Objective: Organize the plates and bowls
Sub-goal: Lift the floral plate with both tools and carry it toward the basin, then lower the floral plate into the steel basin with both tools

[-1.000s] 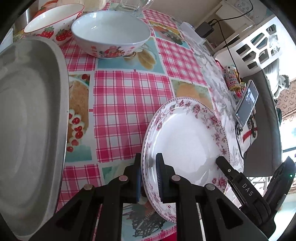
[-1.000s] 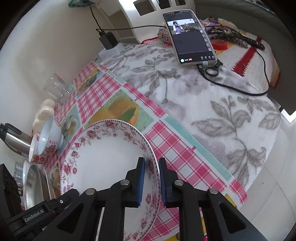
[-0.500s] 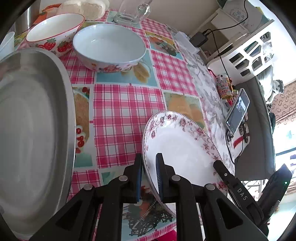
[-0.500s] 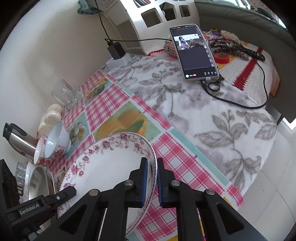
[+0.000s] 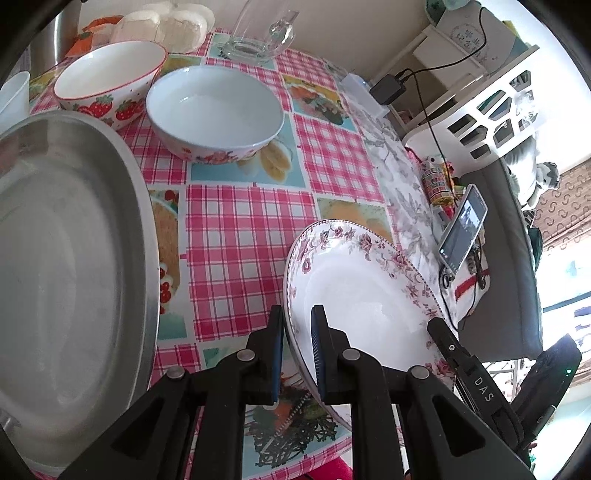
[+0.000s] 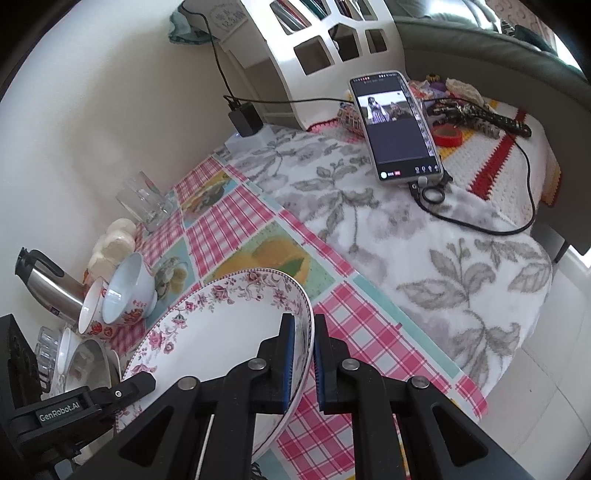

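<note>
A white plate with a pink floral rim (image 5: 354,291) (image 6: 221,332) is held tilted above the checked tablecloth by both grippers. My left gripper (image 5: 297,354) is shut on its left rim. My right gripper (image 6: 303,358) is shut on its right rim; its black body shows in the left wrist view (image 5: 476,376). A white bowl with a floral base (image 5: 214,110) and a strawberry bowl (image 5: 107,79) stand at the far side of the table. A large steel plate (image 5: 66,258) lies to the left.
A glass mug (image 5: 258,40), white buns (image 5: 162,26) and a steel kettle (image 6: 48,284) stand at the back. A phone (image 6: 397,125) on a cable lies on the floral cloth (image 6: 406,236) to the right, near a white shelf (image 6: 325,48).
Both grippers have lifted the floral plate higher and tilted it more, moving back from the table; more of the far bowls and buns shows now.
</note>
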Demonstrator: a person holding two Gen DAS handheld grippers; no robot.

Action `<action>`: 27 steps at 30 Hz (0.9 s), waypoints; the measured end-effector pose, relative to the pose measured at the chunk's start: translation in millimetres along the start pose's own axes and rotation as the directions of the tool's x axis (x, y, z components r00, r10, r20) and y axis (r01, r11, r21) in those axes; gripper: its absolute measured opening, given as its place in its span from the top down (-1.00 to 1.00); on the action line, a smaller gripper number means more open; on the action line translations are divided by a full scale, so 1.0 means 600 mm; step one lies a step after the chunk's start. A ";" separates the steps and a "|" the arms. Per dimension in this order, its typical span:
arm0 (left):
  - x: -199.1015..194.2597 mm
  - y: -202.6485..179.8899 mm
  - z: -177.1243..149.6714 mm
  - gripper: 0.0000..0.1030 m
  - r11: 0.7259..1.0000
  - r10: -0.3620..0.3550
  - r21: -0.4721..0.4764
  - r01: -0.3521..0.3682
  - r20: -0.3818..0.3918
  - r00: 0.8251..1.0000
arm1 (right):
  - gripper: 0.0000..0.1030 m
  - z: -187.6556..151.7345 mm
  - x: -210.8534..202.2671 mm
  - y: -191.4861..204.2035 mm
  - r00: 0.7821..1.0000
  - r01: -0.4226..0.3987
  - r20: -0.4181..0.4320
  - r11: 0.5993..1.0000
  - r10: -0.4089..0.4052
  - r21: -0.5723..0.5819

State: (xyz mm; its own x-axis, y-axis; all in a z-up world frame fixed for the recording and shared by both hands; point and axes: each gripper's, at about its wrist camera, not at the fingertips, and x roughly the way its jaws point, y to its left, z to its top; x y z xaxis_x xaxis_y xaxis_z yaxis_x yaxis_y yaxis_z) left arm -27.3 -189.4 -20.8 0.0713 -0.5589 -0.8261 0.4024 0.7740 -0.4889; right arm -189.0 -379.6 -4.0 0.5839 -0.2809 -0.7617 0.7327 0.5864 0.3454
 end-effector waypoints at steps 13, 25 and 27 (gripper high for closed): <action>-0.036 0.000 0.010 0.71 1.000 -0.013 0.016 0.012 0.045 0.999 | 0.80 0.001 -0.028 0.027 0.997 -0.033 0.070 0.999 0.034 -0.011; -0.084 0.026 0.022 0.71 1.000 -0.023 0.017 0.022 0.091 0.996 | 0.79 -0.006 -0.045 0.074 0.993 -0.058 0.101 0.998 0.061 -0.034; -0.092 0.034 0.026 0.71 1.000 -0.024 0.011 0.023 0.100 0.995 | 0.79 -0.009 -0.046 0.085 0.993 -0.062 0.102 0.997 0.066 -0.042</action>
State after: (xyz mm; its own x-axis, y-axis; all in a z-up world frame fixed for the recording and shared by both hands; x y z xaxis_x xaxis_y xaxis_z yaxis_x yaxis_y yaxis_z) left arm -9.0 -147.3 19.2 0.1527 -0.6045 -0.7819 0.4139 0.7575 -0.5048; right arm -169.4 -338.0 31.7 0.6637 -0.3176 -0.6772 0.6798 0.6339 0.3689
